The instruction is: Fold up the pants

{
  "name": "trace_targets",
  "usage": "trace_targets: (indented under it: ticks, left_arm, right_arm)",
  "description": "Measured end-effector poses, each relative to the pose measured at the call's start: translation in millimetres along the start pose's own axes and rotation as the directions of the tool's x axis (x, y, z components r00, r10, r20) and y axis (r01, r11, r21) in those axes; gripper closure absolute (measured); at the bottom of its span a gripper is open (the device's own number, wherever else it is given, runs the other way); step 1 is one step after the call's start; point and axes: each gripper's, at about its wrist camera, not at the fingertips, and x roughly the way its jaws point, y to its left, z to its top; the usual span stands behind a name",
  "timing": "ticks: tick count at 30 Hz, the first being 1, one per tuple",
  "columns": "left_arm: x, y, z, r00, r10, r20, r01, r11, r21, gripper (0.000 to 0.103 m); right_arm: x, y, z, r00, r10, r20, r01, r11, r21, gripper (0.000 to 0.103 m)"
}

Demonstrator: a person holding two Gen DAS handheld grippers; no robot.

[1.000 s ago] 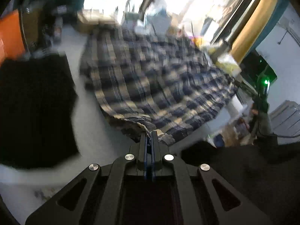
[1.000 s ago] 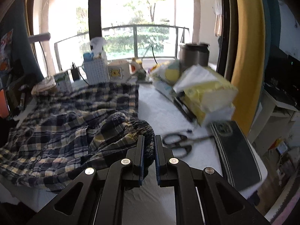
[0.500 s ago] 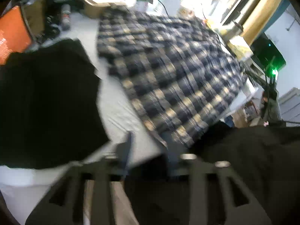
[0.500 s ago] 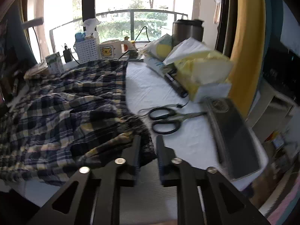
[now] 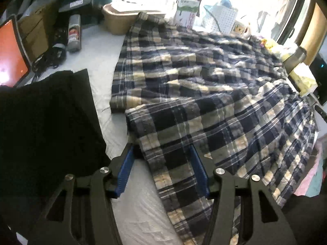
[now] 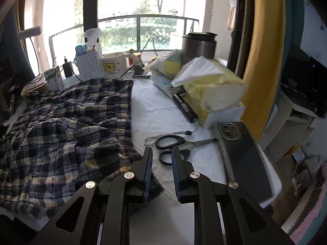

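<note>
Checked cotton, thin and crinkled, is what the pants (image 5: 204,94) appear to be made of; they are spread across the white-covered table (image 5: 139,210), one leg lapped over the other, with the hem ends nearest the left wrist view and the gathered waistband (image 6: 126,106) lying near the scissors (image 6: 173,145) in the right wrist view. Little weight and no stiffness are to be expected; the cloth is judged likely to sag, crease and slide over itself once lifted, so a pinch at a hem or the waistband, where the layers are thickest, would be advised. The left gripper (image 5: 161,159) is seen about half open, its jaws having just been parting, straddling the edge of the upper leg without pressing on it; nothing is held. The right gripper (image 6: 161,163) is seen slightly open beside the waistband, with nothing between its pads (image 6: 148,169). A black garment (image 5: 45,122) lies just left of the pants.
</note>
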Motion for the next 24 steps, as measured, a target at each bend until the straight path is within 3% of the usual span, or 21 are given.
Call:
trace_targets:
  ticks: [2,4,7,12,17,19,23,24]
  left_arm:
    - [-2.6,5.5,-2.3,0.999,-0.032,0.022,0.033,0.998,-0.049,0.049]
    - [-1.5,5.1,-6.1,0.997,-0.066,0.033,0.068,0.996,-0.063,0.077]
    - [-3.6,0.1,-13.0,0.994,-0.106,0.030,0.108,0.991,-0.075,0.097]
    - [-12.3,13.5,-28.7,0.979,-0.201,0.043,0.206,0.957,-0.205,0.100]
    - [-24.3,19.3,-39.1,0.989,-0.148,0.002,0.146,0.970,-0.195,0.099]
    - [-29.0,24.2,-34.4,0.991,-0.134,-0.004,0.131,0.972,-0.197,0.094]
    - [-49.0,38.4,-3.8,0.995,-0.080,0.063,0.091,0.977,-0.194,0.091]
    - [-52.0,42.0,3.0,0.994,-0.074,0.079,0.088,0.978,-0.190,0.086]
  right_arm:
    - [5.9,6.4,1.9,1.000,0.016,-0.008,-0.016,1.000,-0.009,0.084]
    - [14.4,15.5,5.3,0.999,0.036,-0.016,-0.036,0.999,-0.028,0.084]
    - [22.4,27.3,10.3,0.998,0.064,-0.016,-0.064,0.997,-0.044,0.084]
    - [31.6,44.7,19.7,0.994,0.105,-0.011,-0.106,0.992,-0.076,0.084]
    - [41.1,47.2,28.0,0.993,0.115,-0.027,-0.116,0.989,-0.086,0.084]
    - [44.5,45.5,35.4,0.994,0.110,-0.027,-0.112,0.990,-0.091,0.084]
    - [51.9,39.9,54.9,0.995,0.099,-0.018,-0.100,0.991,-0.093,0.078]
    - [55.9,38.8,63.0,0.994,0.104,-0.015,-0.105,0.990,-0.095,0.072]
